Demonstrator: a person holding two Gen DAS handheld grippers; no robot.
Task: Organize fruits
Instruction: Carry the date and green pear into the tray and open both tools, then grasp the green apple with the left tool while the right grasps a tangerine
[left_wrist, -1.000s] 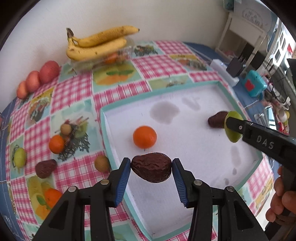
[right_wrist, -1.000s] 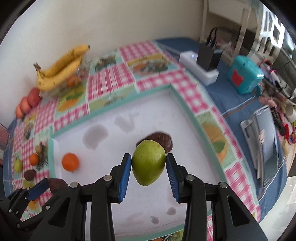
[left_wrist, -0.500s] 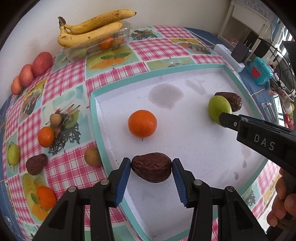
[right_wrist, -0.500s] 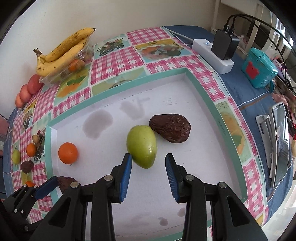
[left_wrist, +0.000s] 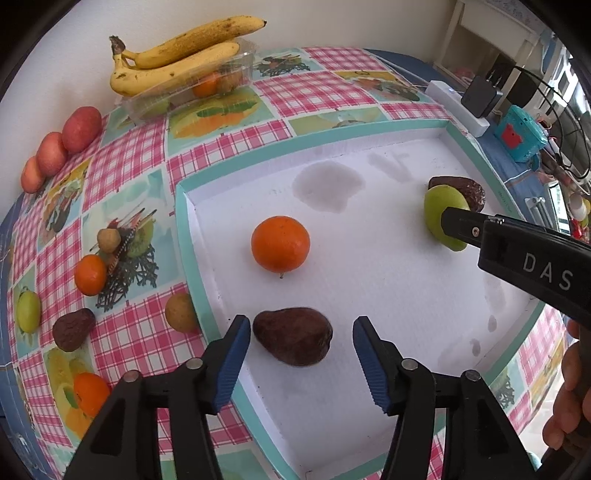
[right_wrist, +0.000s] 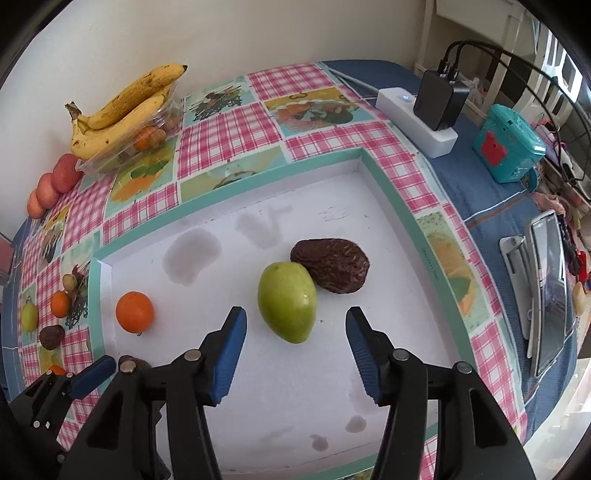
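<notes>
Both grippers' fingers spread; dark avocado (left_wrist: 293, 335) clear from left wrist, green pear (right_wrist: 287, 301) from right

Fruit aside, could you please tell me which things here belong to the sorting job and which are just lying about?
Belonging to the job:
white tray
green pear
brown avocado
orange
loose fruit on the cloth
bananas

Just lying about:
power strip
teal box
tablet

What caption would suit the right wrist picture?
Open right gripper over a green fruit touching a brown avocado in a white tray.
</notes>
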